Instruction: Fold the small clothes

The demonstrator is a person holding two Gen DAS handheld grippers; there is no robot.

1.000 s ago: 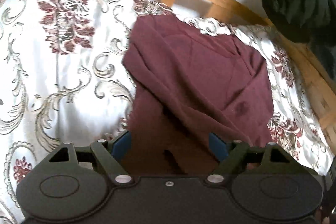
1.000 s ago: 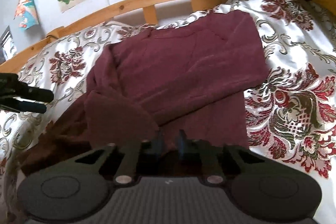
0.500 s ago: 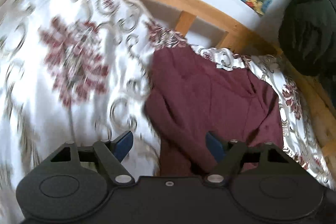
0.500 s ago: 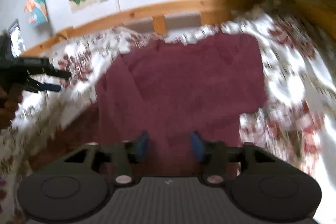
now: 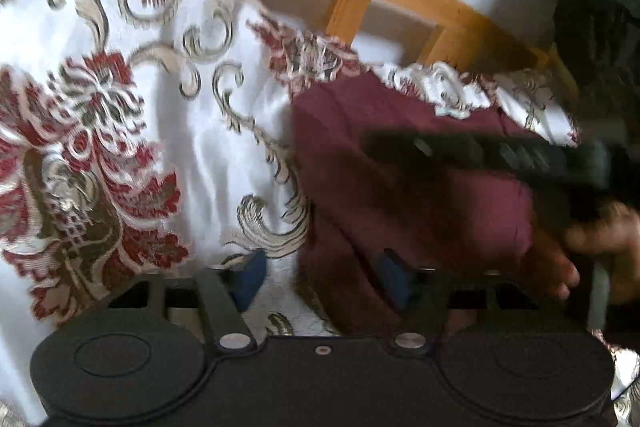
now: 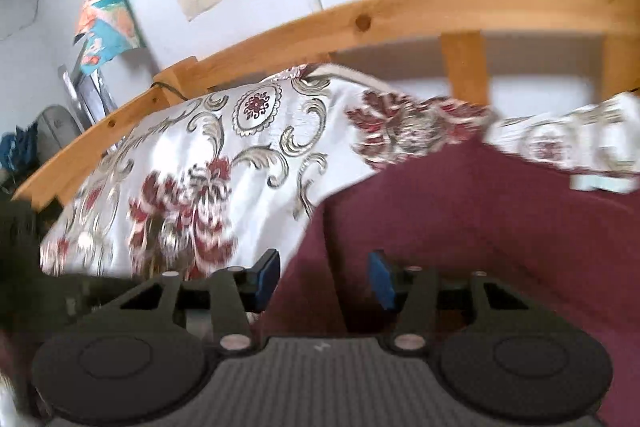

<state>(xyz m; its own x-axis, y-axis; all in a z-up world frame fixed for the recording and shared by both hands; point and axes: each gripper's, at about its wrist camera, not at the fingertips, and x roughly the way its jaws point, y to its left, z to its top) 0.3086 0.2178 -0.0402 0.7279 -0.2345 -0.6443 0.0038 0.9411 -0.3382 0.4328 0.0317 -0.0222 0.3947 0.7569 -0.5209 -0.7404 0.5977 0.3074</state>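
Both claws stand apart, clamped on nothing. Left gripper (image 5: 320,277), jaws just been closing, hovers over the maroon garment's (image 5: 400,195) left edge, which runs between its pads. Right gripper (image 6: 325,277), jaws narrowing slightly, probably clear of the cloth in the blur, which spreads ahead and rightward across the floral bedspread (image 6: 192,167).

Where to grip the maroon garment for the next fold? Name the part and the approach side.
Probably the left edge of the maroon garment: it lies straight and raised against the patterned bedspread. Come low from the bare bedspread side, slipping under that edge.
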